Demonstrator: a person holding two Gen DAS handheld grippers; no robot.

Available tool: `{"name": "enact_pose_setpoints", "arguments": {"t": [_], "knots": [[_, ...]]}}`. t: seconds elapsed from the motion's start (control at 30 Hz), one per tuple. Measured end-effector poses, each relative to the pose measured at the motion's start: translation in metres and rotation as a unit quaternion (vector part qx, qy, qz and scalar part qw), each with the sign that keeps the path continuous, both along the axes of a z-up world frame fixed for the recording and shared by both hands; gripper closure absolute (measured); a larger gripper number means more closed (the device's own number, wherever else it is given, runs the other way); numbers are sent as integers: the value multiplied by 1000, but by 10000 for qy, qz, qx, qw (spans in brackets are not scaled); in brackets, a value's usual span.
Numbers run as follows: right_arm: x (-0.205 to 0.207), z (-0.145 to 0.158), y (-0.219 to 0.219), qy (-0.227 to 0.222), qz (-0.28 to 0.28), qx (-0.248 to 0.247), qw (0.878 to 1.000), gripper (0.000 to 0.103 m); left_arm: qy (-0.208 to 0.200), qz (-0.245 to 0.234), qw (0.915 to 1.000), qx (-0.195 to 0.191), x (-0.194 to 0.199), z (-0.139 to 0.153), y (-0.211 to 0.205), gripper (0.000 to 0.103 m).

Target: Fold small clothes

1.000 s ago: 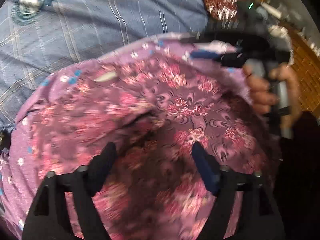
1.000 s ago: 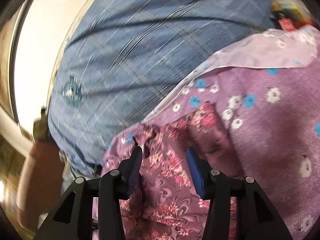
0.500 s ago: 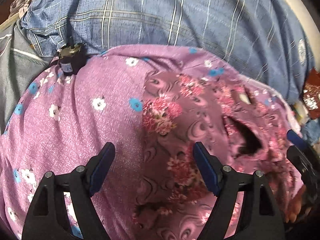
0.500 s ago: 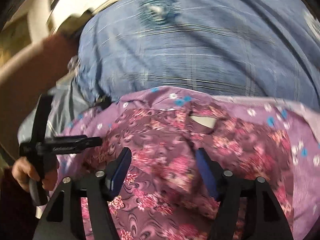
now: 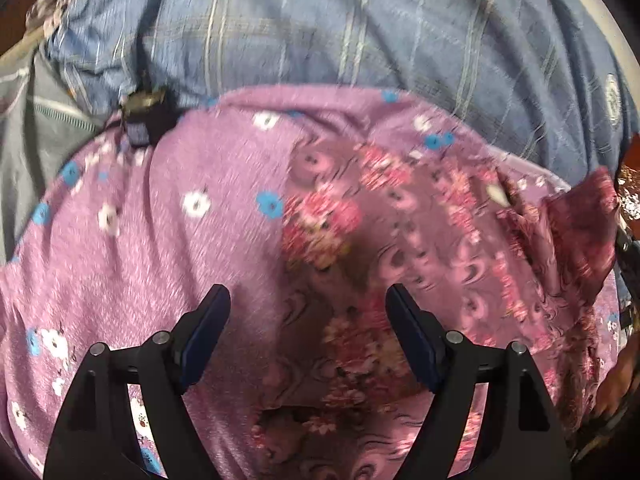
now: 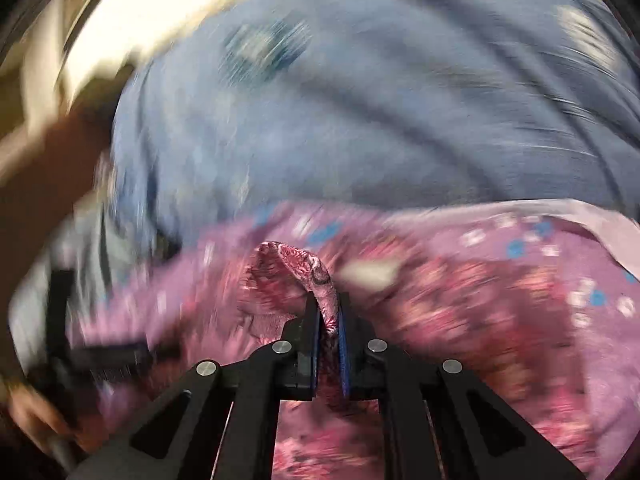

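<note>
Blue checked bedspread (image 5: 360,40) beneath; right gripper (image 6: 329,312) jaws apparently clamping floral garment (image 6: 316,276).

The right gripper (image 6: 329,316) — open a moment ago — has now clamped the floral garment's (image 6: 316,276) fold.

the right wrist view is smeared by motion: the blue checked cloth (image 6: 360,120) and the flowered garment (image 6: 460,300) blur together. at its left edge, a hand (image 6: 24,412) is cut off.

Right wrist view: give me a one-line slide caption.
Right gripper shut on a raised fold of the pink patterned garment, lying on blue checked cloth.
</note>
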State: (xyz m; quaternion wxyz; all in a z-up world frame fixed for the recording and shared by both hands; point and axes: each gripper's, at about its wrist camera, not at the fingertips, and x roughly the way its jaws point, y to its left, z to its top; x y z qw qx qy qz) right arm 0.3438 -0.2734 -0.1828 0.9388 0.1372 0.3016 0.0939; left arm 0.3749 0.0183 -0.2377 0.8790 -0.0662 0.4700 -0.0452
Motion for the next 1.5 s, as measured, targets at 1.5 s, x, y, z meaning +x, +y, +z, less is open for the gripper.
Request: {"name": "enact_pose_setpoints", "arguments": {"t": [1.5], "knots": [[31,-73,-5,1668,355,-50,9853,67,84,55,9978,658,13,-32,-41,0]]}}
